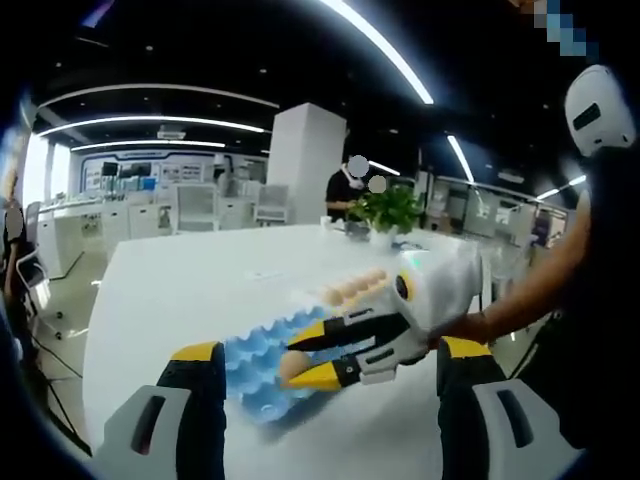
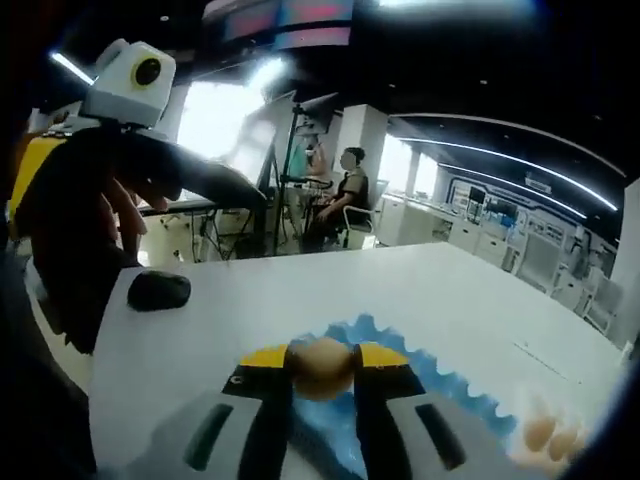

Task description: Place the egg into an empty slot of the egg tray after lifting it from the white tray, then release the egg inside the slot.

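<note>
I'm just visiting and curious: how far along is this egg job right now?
Done: the egg is off the white tray and shut between the right gripper jaws. In hand: it hangs over the blue egg tray, seen in both views. Left: lower it into an empty slot and open the jaws. The left gripper is open and holds nothing.

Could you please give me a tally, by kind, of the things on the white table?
Blue egg tray: 1
Egg held in the right gripper: 1
Black mouse-like object: 1
Potted plant: 1
Eggs farther off: blurred, several
Total: 4, plus those eggs
</note>
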A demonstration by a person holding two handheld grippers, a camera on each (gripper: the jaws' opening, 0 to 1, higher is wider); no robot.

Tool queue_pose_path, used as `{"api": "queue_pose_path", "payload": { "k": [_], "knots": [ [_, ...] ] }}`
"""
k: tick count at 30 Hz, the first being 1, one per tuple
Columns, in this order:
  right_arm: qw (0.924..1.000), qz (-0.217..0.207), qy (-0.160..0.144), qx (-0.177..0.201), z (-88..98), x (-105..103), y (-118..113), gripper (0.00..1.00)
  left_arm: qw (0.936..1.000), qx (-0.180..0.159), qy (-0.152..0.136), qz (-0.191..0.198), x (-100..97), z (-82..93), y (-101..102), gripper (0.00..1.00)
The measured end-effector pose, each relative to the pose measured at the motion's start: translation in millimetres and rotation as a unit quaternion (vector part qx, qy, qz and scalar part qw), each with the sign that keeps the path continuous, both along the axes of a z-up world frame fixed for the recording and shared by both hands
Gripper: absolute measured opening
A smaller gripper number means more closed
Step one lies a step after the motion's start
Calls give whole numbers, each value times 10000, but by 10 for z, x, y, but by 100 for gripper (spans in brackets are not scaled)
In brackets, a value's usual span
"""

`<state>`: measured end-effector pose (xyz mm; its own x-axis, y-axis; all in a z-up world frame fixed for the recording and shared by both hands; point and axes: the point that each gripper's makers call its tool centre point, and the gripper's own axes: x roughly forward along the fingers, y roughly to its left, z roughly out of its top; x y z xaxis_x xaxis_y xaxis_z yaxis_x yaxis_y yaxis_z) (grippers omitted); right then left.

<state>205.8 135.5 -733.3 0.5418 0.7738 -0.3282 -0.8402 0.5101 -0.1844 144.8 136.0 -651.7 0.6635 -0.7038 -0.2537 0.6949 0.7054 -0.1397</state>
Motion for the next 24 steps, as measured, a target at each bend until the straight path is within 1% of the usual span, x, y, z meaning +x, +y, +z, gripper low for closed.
{"api": "queue_pose_path", "payload": {
  "k": [3, 15, 16, 24],
  "knots": [
    [10000, 85, 26, -36, -44, -6, 80, 24, 10000, -1, 4, 14, 4, 0, 20, 88],
    [9996, 250, 84, -117, -156, 16, 242, 24, 10000, 21, 55, 8, 23, -33, 46, 88],
    [9994, 281, 66, -170, -176, 10, 258, 24, 10000, 22, 59, 11, 26, -35, 48, 88],
    [9989, 319, 219, -262, -309, 17, 304, 24, 10000, 7, 84, -5, 43, -43, 38, 88]
  ]
}}
